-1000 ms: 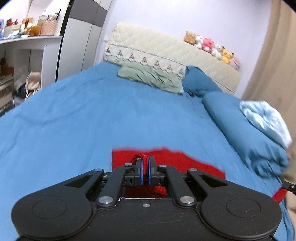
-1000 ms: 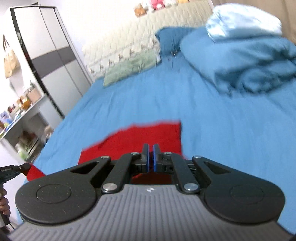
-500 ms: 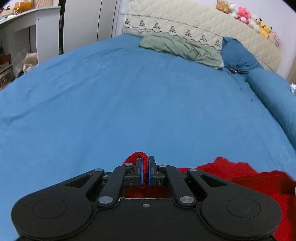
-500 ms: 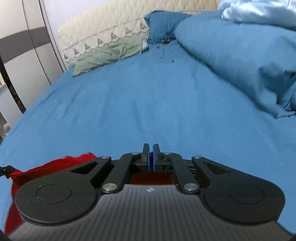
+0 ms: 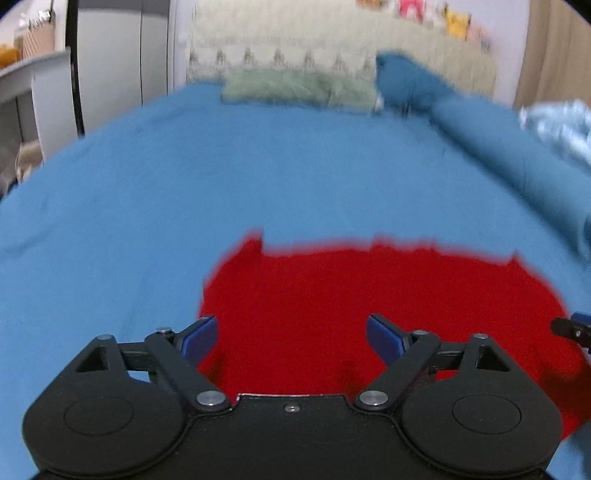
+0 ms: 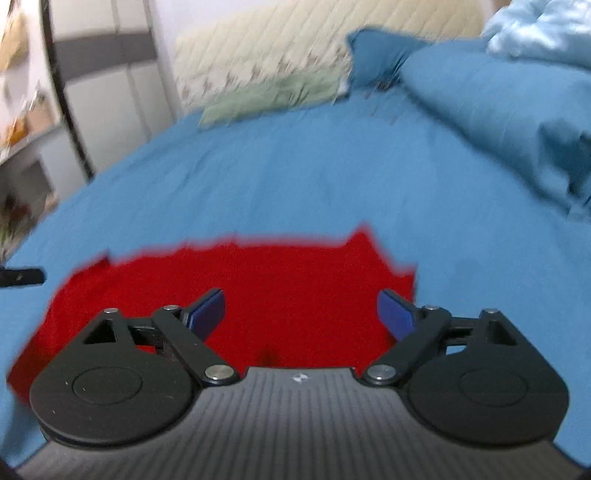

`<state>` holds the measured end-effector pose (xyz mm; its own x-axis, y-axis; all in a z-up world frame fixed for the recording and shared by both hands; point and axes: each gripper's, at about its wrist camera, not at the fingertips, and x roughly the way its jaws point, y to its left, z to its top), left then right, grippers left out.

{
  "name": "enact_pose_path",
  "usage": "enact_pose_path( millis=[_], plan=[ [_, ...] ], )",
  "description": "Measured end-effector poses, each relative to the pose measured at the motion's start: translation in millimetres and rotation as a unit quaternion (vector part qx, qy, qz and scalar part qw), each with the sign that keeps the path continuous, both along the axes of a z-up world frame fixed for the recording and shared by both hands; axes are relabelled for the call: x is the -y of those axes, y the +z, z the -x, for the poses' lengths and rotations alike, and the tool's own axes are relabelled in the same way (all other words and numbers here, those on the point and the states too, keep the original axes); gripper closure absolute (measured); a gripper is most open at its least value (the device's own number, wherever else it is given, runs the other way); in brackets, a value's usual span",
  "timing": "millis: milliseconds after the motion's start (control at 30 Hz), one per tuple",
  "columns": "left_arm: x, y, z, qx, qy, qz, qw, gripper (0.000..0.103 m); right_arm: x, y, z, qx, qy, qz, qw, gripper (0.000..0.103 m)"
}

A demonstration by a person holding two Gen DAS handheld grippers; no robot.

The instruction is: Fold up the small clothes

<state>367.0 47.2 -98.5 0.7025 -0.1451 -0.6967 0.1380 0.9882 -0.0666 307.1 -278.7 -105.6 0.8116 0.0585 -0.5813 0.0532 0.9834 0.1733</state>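
Observation:
A red garment (image 5: 369, 295) lies spread flat on the blue bedsheet (image 5: 221, 177), in front of both grippers; it also shows in the right wrist view (image 6: 277, 280). My left gripper (image 5: 291, 338) is open and empty, over the garment's near left part. My right gripper (image 6: 301, 314) is open and empty, over the garment's near right part. The right gripper's tip (image 5: 570, 328) shows at the left wrist view's right edge, and the left gripper's tip (image 6: 22, 277) at the right wrist view's left edge. Both views are motion-blurred.
A green pillow (image 5: 295, 90) and a dark blue pillow (image 5: 410, 85) lie by the cream headboard (image 5: 314, 51). A rolled blue duvet (image 6: 517, 122) with a pale blue cloth (image 6: 543, 33) lies along the right. A wardrobe (image 5: 118, 62) and shelves (image 5: 22, 96) stand left of the bed.
Both grippers were shut on the red garment and carried it forward over the bed. Both have since opened and let go; the garment now lies spread flat.

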Motion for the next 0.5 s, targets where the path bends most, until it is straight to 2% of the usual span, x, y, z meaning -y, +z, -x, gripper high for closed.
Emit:
enact_pose_path(
  millis=[100, 167, 233, 333, 400, 500],
  plan=[
    [2.3, -28.2, 7.9, -0.052, -0.002, -0.010, 0.9986, 0.013, -3.0, -32.9, -0.1, -0.062, -0.010, 0.023, 0.998, 0.001],
    [6.3, -31.5, 18.7, -0.052, -0.012, -0.030, 0.9981, 0.013, 4.2, -39.6, 6.3, -0.051, -0.028, 0.027, 0.998, 0.001],
    [7.9, -22.8, 26.2, -0.044, -0.020, -0.049, 0.9976, 0.013, 10.8, -36.5, 10.8, -0.067, -0.049, 0.023, 0.996, 0.001],
    [5.6, 0.7, 38.4, -0.020, -0.032, -0.046, 0.9983, 0.013, 23.6, -10.0, 27.8, -0.046, -0.039, -0.001, 0.998, 0.001],
    [3.2, 15.4, 48.0, -0.011, -0.039, -0.043, 0.9983, 0.013, 26.5, 13.0, 41.3, -0.025, -0.029, 0.011, 0.999, 0.000],
    [9.5, 33.8, 56.8, 0.002, -0.049, -0.035, 0.9982, 0.013, 32.1, 38.0, 59.0, -0.022, -0.016, 0.023, 0.999, 0.000]
  ],
)
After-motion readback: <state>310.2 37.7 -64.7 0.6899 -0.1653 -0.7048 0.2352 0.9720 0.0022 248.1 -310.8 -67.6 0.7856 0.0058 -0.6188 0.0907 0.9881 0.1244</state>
